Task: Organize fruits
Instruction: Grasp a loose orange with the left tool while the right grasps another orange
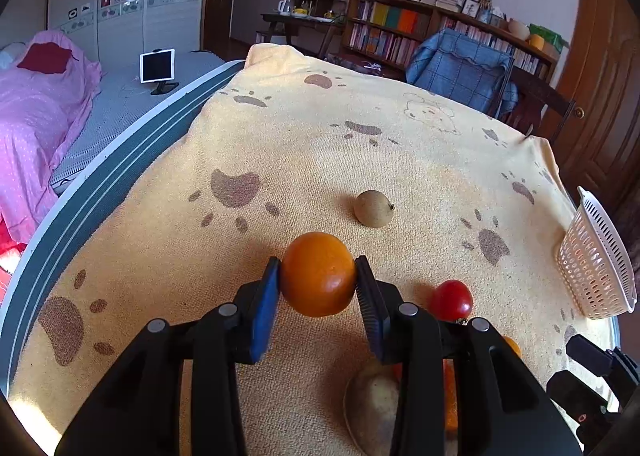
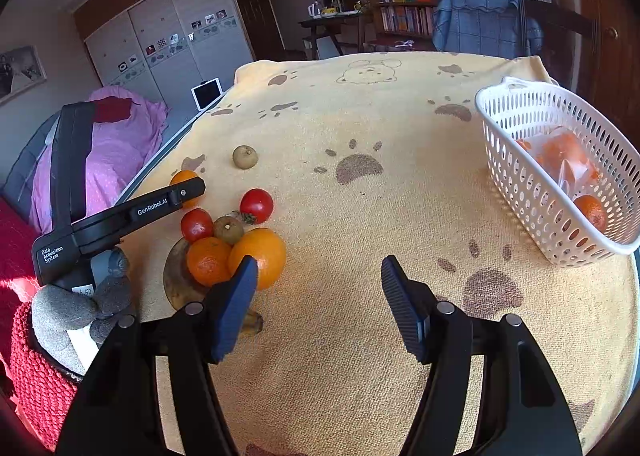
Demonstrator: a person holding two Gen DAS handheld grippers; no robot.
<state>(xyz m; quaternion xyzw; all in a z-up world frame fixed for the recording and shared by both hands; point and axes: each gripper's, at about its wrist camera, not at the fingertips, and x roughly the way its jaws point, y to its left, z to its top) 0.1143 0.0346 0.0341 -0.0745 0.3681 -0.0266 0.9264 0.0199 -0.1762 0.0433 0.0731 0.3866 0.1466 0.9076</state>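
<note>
The left gripper (image 1: 317, 276) pinches a smooth, glossy orange (image 1: 318, 274) between its blue pads, above the yellow cloth (image 1: 360, 160). Its arms hide most of the fruit pile (image 2: 224, 252) beside it. The right gripper (image 2: 319, 276) hangs spread wide, holding nothing. The white basket (image 2: 532, 192) is cut off at the frame edge; a bag inside blurs its fruit.

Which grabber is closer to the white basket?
Right. The right gripper hangs open above bare cloth, with the white basket just ahead to its right. The left gripper clamps an orange across the fruit pile.
</note>
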